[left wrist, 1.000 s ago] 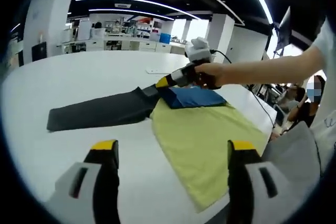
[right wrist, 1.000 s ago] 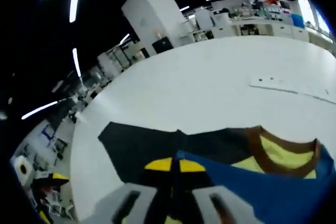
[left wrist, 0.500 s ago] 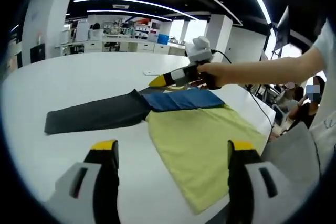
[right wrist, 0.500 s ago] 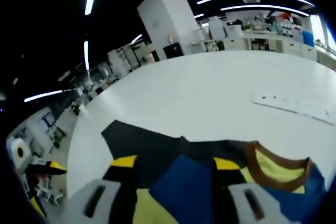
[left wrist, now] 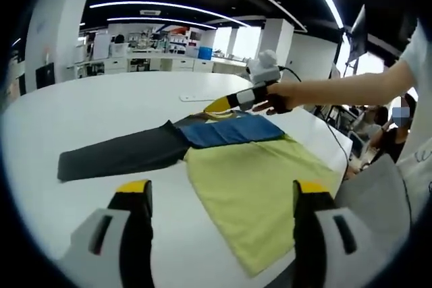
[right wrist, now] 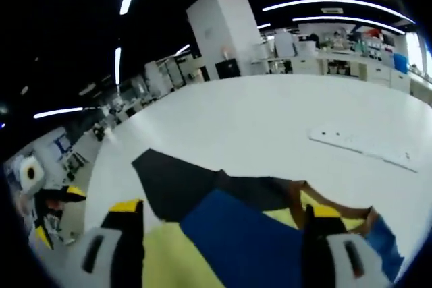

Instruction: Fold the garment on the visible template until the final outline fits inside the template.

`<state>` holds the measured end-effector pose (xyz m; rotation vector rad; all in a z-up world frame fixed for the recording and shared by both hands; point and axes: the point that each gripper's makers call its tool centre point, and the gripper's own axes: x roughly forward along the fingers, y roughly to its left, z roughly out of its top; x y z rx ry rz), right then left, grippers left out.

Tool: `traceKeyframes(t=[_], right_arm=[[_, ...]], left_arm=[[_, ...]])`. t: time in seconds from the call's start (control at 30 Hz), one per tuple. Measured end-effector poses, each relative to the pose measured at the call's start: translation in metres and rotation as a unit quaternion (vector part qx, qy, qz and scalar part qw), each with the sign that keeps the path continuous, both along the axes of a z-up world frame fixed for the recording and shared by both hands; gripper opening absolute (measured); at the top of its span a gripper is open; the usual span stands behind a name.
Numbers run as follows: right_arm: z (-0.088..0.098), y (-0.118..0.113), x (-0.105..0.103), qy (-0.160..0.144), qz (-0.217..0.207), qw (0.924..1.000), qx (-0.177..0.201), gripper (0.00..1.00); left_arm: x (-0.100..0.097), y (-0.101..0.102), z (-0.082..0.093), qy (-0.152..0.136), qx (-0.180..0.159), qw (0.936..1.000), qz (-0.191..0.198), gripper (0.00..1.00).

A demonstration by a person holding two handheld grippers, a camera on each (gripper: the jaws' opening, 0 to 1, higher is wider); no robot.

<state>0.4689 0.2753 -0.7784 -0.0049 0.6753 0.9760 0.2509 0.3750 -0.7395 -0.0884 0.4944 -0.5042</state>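
A yellow garment [left wrist: 260, 190] with a blue sleeve [left wrist: 229, 129] folded across its top lies on the white table [left wrist: 88, 109]. It partly covers a dark grey template sheet [left wrist: 115, 154], which sticks out to the left. My left gripper [left wrist: 223, 190] hovers open in front of the garment's near edge, holding nothing. A hand holds my right gripper [left wrist: 221, 104] just above the collar end. In the right gripper view, my right gripper [right wrist: 225, 210] is open over the blue sleeve [right wrist: 250, 234]. The brown collar [right wrist: 297, 197] and the template sheet [right wrist: 179, 181] lie just beyond it.
A thin white strip [right wrist: 364, 143] lies on the table beyond the garment, also seen from the left gripper [left wrist: 196, 97]. The person's arm [left wrist: 344, 89] reaches in from the right. Seated people [left wrist: 388, 133] and the table edge [left wrist: 337, 143] are at the right; office benches stand behind.
My right gripper was shut on the blue sleeve. It has laid the sleeve flat across the garment, opened and lifted off. The left gripper has stayed open and in place.
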Motion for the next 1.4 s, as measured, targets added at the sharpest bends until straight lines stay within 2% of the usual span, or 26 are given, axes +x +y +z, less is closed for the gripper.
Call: traceKeyframes(t=[0.17,0.27,0.33,0.4,0.5,0.57,0.7,0.8,0.9,0.97,1.07,1.1,1.23,1.27,1.4], right_arm=[[0.006,-0.028,-0.005,0.005,-0.009,0.9999,-0.002,1.0],[0.006,-0.053,-0.009,0.004,-0.013,0.9999,-0.008,1.0],[0.003,-0.07,-0.006,0.003,-0.028,0.9993,-0.023,1.0],[0.007,-0.084,-0.007,0.008,-0.039,0.9992,-0.007,1.0],[0.007,-0.113,0.002,0.008,-0.064,0.9979,-0.011,1.0],[0.01,-0.125,0.003,0.017,-0.08,0.9967,-0.004,1.0],[0.013,-0.147,0.0,0.009,-0.092,0.9956,-0.017,1.0],[0.01,-0.164,0.005,0.018,-0.102,0.9945,-0.016,1.0],[0.006,-0.181,0.0,0.021,-0.109,0.9935,-0.022,1.0],[0.003,-0.188,-0.006,0.029,-0.113,0.9929,-0.023,0.93],[-0.001,-0.202,-0.014,0.042,-0.141,0.9889,-0.014,0.84],[-0.003,-0.207,-0.015,0.056,-0.162,0.9851,-0.006,0.82],[-0.014,-0.222,-0.024,0.079,-0.181,0.9803,-0.006,0.68],[-0.017,-0.226,-0.024,0.092,-0.192,0.9771,-0.003,0.64],[-0.024,-0.23,-0.029,0.117,-0.211,0.9705,0.011,0.51]], left_arm=[[0.002,-0.002,0.004,-0.002,0.0,1.0,-0.005,0.84],[0.002,-0.006,0.003,-0.002,-0.001,1.0,-0.008,0.84],[0.001,-0.011,0.003,-0.003,-0.001,0.9999,-0.013,0.84],[0.001,-0.013,0.003,-0.003,0.003,0.9998,-0.022,0.84],[0.002,-0.013,0.004,-0.004,0.009,0.9996,-0.025,0.85],[0.003,-0.015,0.005,-0.007,0.002,0.9996,-0.026,0.84],[0.003,-0.015,0.003,-0.005,0.004,0.9995,-0.032,0.85],[0.003,-0.015,0.003,-0.005,0.004,0.9994,-0.034,0.84],[0.002,-0.014,0.001,-0.003,0.004,0.9994,-0.035,0.84],[0.002,-0.013,0.001,-0.003,0.003,0.9994,-0.033,0.84],[0.0,-0.014,0.001,-0.003,0.003,0.9994,-0.034,0.83],[-0.001,-0.014,0.001,-0.003,0.003,0.9994,-0.035,0.83],[-0.001,-0.011,0.001,-0.004,0.002,0.9995,-0.032,0.83],[-0.001,-0.011,0.001,-0.004,-0.001,0.9996,-0.029,0.83],[-0.001,-0.011,0.002,-0.005,-0.009,0.9997,-0.024,0.83]])
